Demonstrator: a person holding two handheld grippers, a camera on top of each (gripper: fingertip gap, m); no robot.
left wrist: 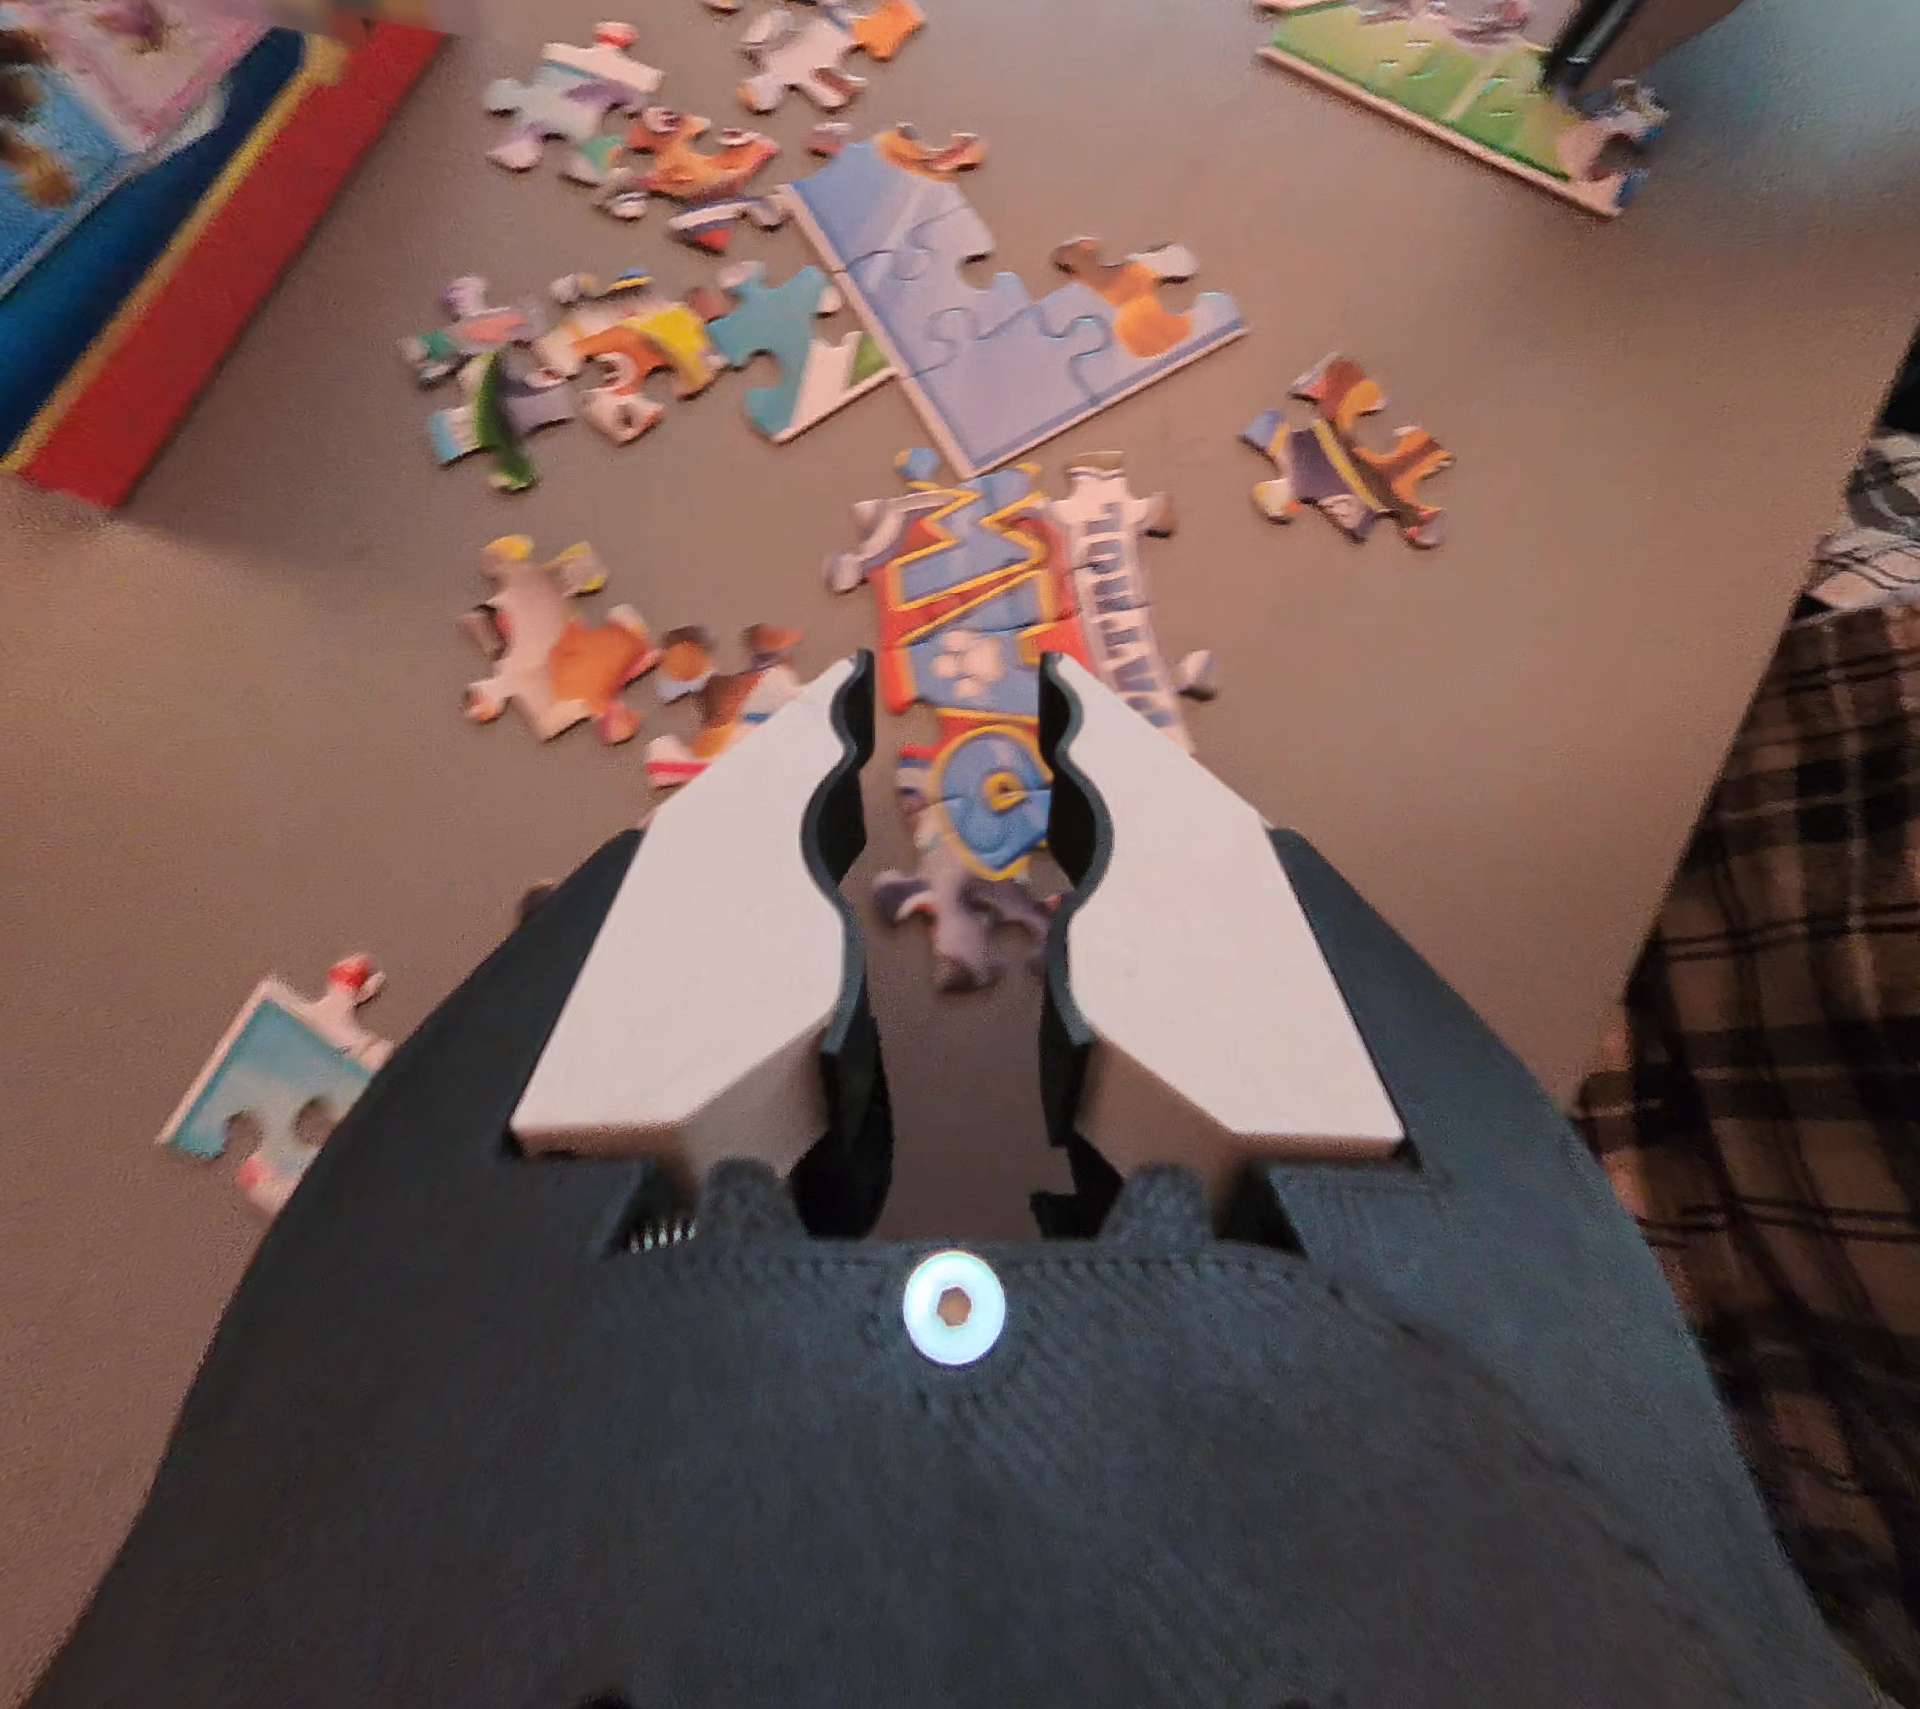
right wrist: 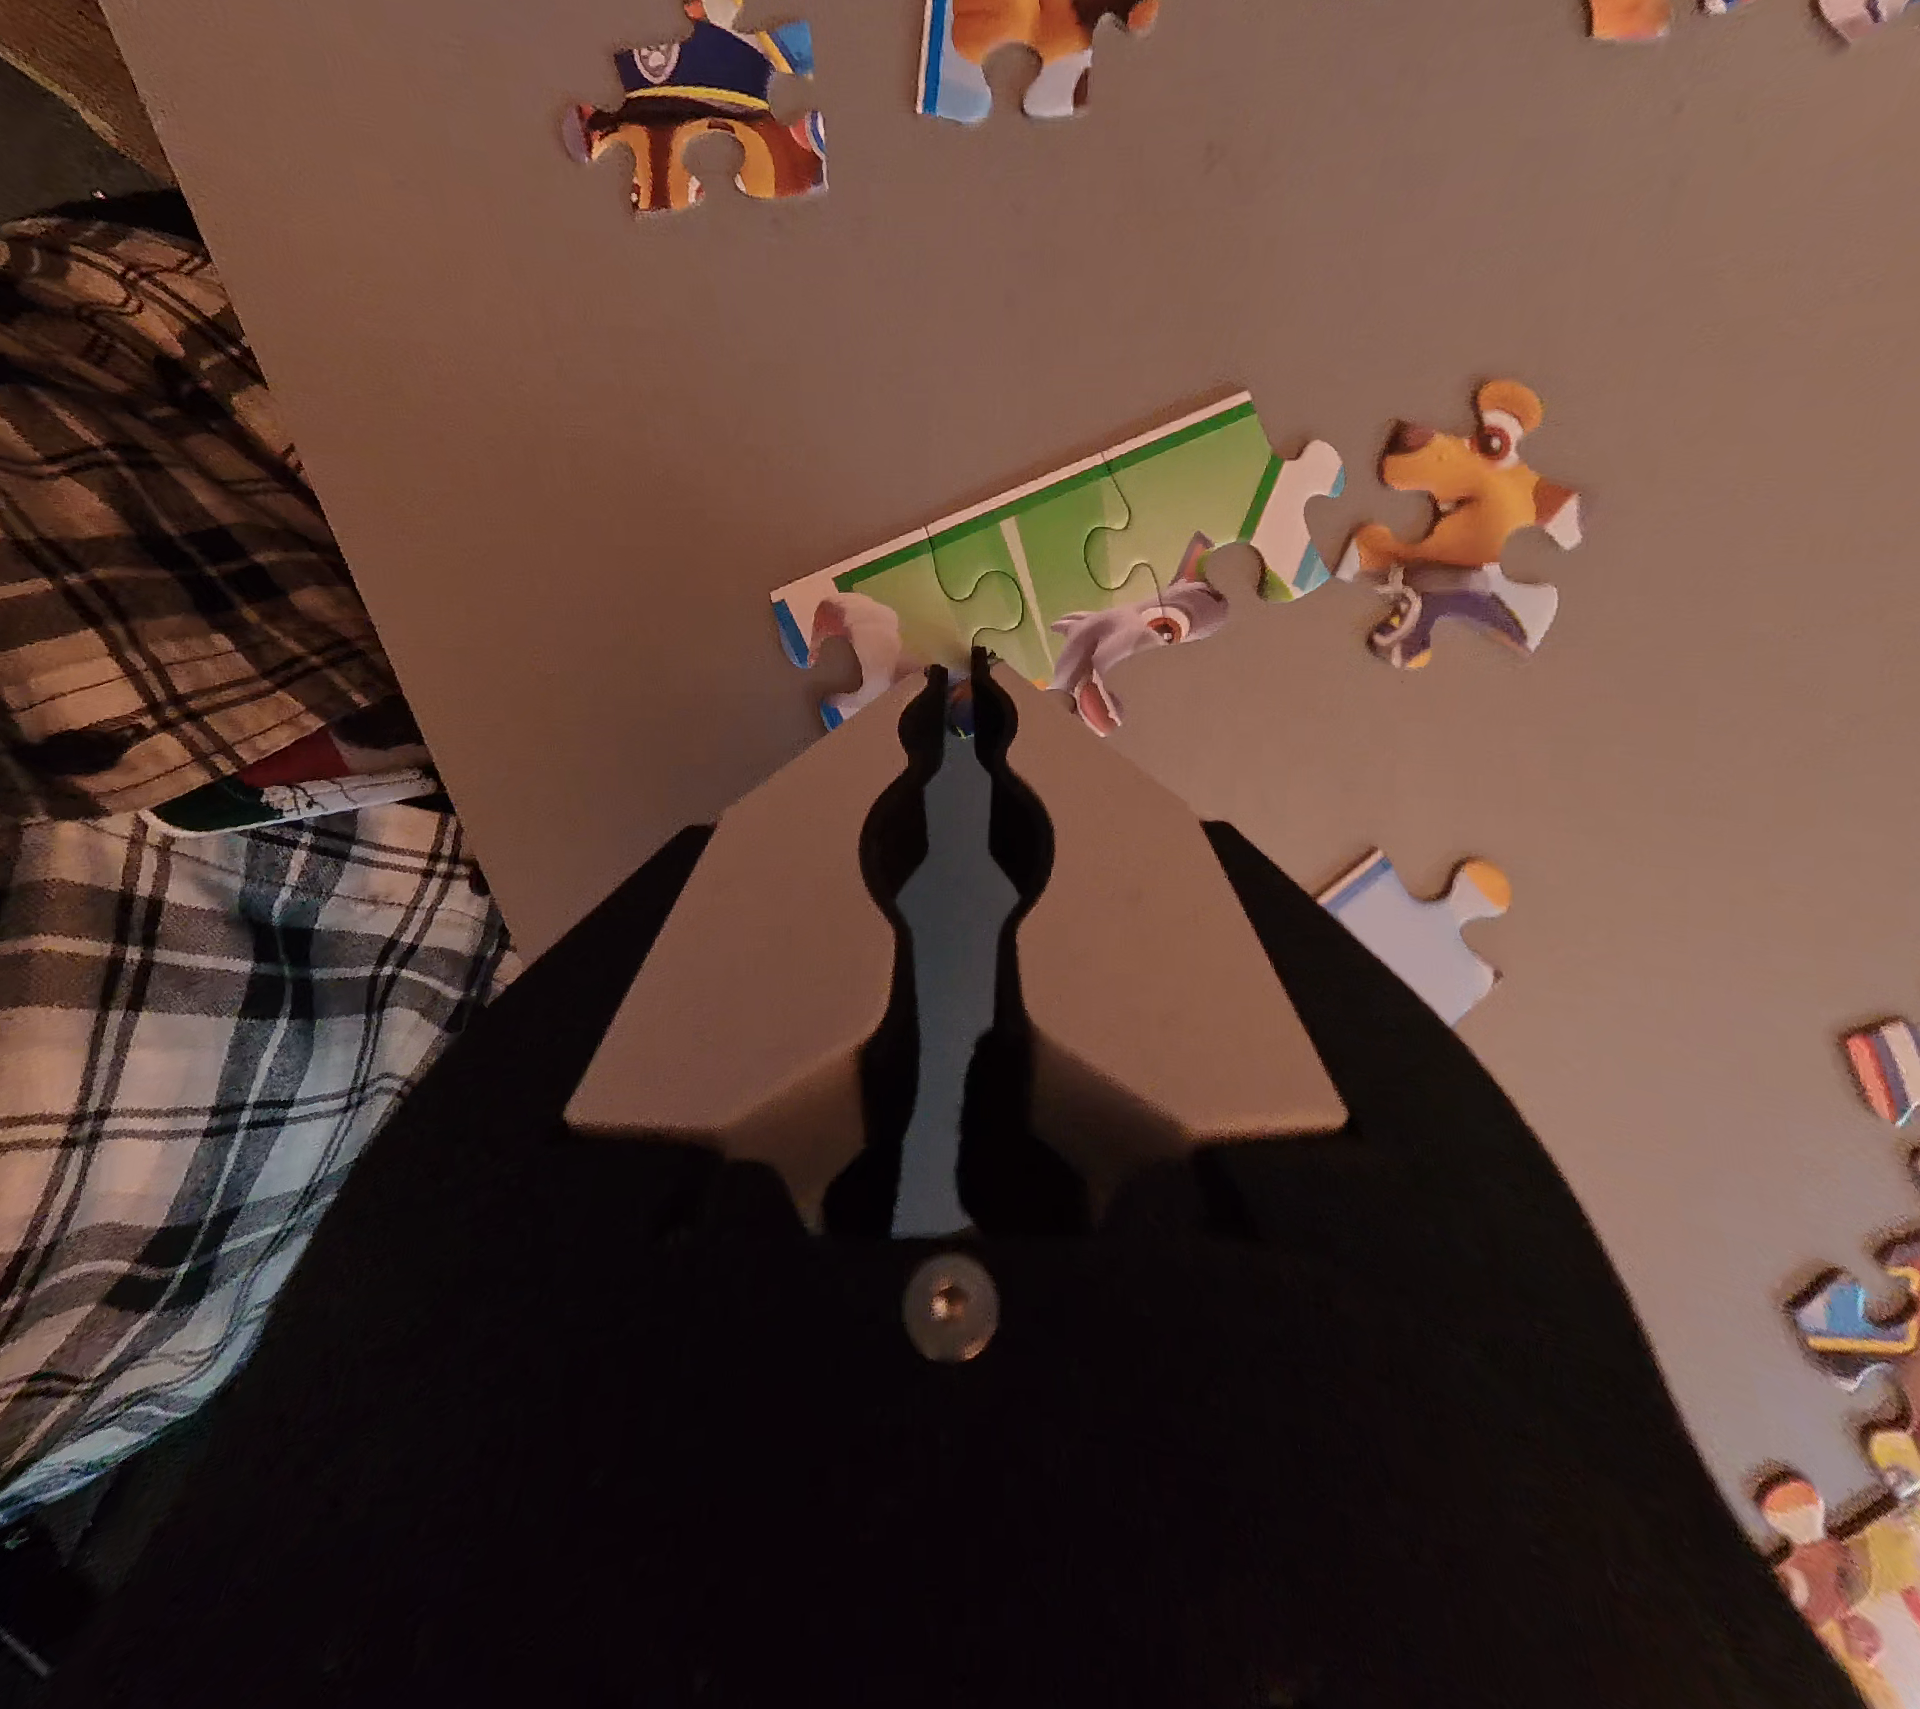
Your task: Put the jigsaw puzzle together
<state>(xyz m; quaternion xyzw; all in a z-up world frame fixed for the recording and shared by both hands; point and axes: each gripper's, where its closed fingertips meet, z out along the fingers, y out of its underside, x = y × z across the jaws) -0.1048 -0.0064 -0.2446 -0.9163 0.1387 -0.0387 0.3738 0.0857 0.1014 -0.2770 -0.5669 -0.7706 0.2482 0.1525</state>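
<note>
Pinching the green strip [right wrist: 1049,558] w/ our right gripper [right wrist: 957,672], nearly closed on its edge. Left gripper [left wrist: 951,683] hangs part-open, empty. Risk: strip's joints could pop apart if we lift.

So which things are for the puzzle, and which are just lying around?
For the puzzle: green edge strip, blue sky section, loose pieces such as the dog piece, both hand-held grippers (left, right).
Lying around: puzzle box, plaid cloth.

Right claw [right wrist: 958,674] hides green strip's [right wrist: 1081,537] near edge.
</note>
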